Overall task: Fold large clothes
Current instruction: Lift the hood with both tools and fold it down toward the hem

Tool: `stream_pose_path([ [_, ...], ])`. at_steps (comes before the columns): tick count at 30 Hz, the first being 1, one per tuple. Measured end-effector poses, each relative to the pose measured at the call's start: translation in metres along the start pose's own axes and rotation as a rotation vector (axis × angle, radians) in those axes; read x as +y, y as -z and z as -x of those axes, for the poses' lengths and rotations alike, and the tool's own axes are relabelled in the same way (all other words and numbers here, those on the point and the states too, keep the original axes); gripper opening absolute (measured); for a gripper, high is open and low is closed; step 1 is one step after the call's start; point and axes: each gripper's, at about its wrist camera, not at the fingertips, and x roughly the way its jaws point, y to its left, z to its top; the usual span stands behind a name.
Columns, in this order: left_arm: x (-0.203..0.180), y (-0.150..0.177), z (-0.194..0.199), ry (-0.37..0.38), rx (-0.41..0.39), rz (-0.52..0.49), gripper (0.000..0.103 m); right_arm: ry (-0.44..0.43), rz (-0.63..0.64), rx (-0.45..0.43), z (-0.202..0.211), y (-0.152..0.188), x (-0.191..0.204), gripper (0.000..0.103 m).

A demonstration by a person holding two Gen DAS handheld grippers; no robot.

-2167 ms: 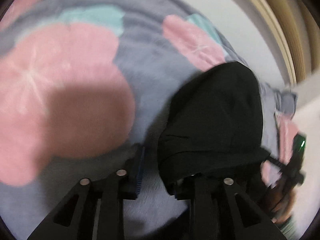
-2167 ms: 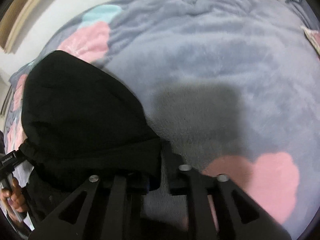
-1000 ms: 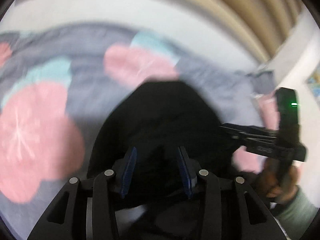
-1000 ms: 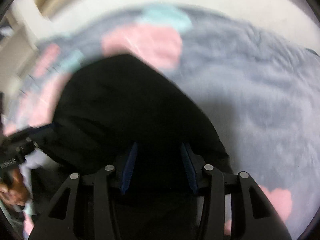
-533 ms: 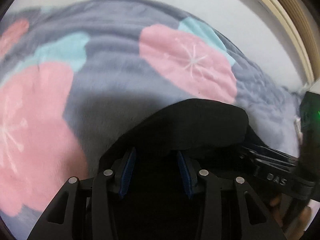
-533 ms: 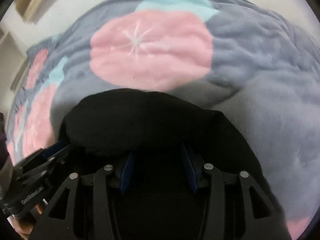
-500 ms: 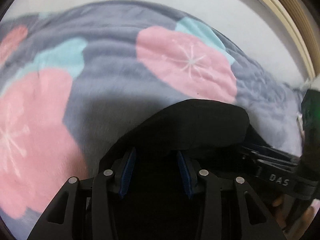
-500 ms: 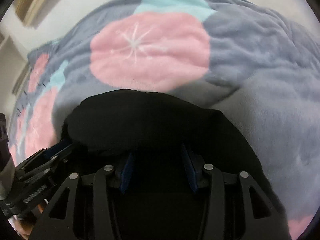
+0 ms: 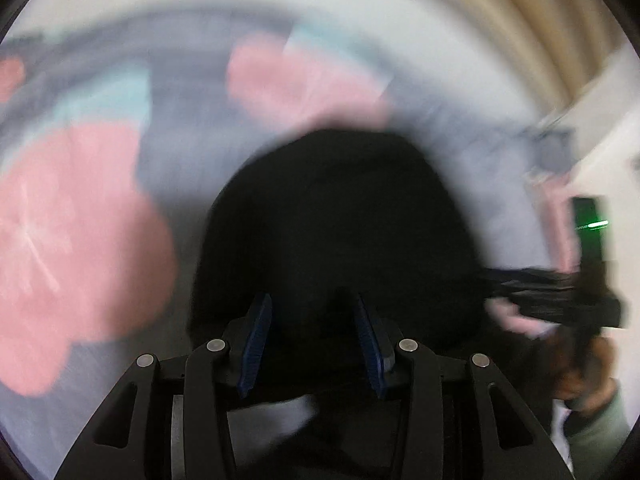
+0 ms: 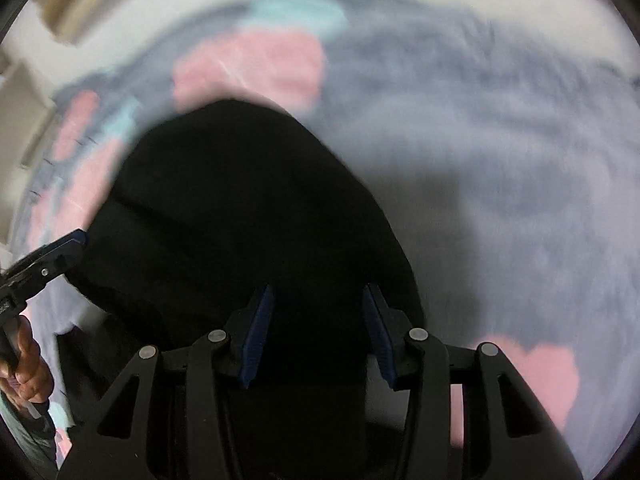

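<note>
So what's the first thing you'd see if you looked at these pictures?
A big black garment fills the middle of both views, right in front of the open left gripper and open right gripper. Behind it spreads a fluffy grey blanket with big pink flowers, all blurry.

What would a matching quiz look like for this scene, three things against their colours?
Things:
1. garment
2. finger pads
3. blanket

Colours:
a. grey with pink and teal flowers
b. black
c. blue

Pairs: 1-b, 2-c, 3-a
</note>
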Motion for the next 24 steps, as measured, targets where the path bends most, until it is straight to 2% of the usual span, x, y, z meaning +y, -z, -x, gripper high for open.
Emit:
stream_pose_path([
  [1, 0.004, 0.004, -0.016, -0.013, 0.03, 0.01, 0.043, -0.011, -0.007, 0.036, -0.013, 0.005, -0.002, 0.049],
  [2, 0.004, 0.005, -0.019, -0.012, 0.009, 0.009, 0.043, -0.006, 0.005, 0.036, -0.021, 0.009, -0.001, 0.049],
  [5, 0.0, 0.003, -0.005, -0.01, -0.024, -0.017, 0.043, 0.038, 0.055, 0.017, -0.019, 0.011, 0.005, 0.05],
  [6, -0.001, 0.002, 0.01, 0.026, -0.064, -0.043, 0.043, 0.034, 0.07, 0.009, -0.016, 0.01, 0.006, 0.05],
  [9, -0.002, 0.002, 0.054, 0.092, -0.201, -0.092, 0.044, -0.039, 0.092, -0.027, 0.005, 0.008, -0.001, 0.051],
  [11, 0.006, -0.012, 0.081, 0.111, -0.272, -0.081, 0.044, -0.117, 0.08, -0.063, 0.023, 0.002, -0.008, 0.052],
  [12, 0.01, -0.018, 0.085, 0.121, -0.279, -0.071, 0.053, -0.142, 0.074, -0.074, 0.028, -0.002, -0.01, 0.053],
  [13, 0.017, -0.029, 0.088, 0.142, -0.277, -0.05, 0.059, -0.174, 0.068, -0.091, 0.035, -0.008, -0.013, 0.057],
  [14, 0.023, -0.035, 0.086, 0.143, -0.268, -0.035, 0.066, -0.189, 0.065, -0.102, 0.039, -0.015, -0.014, 0.067],
  [16, 0.034, -0.055, 0.077, 0.102, -0.223, -0.009, 0.066, -0.18, 0.061, -0.131, 0.044, -0.031, -0.017, 0.078],
  [19, 0.046, -0.064, 0.063, 0.094, -0.192, -0.001, 0.066, -0.178, 0.079, -0.141, 0.041, -0.054, -0.016, 0.079],
  [21, 0.047, -0.068, 0.052, 0.145, -0.16, -0.006, 0.066, -0.193, 0.087, -0.114, 0.03, -0.066, -0.011, 0.079],
  [23, 0.047, -0.07, 0.03, 0.223, -0.094, -0.007, 0.066, -0.194, 0.12, -0.09, 0.019, -0.077, -0.003, 0.079],
  [24, 0.047, -0.069, 0.018, 0.229, -0.066, -0.007, 0.066, -0.191, 0.134, -0.082, 0.013, -0.079, 0.001, 0.079],
])
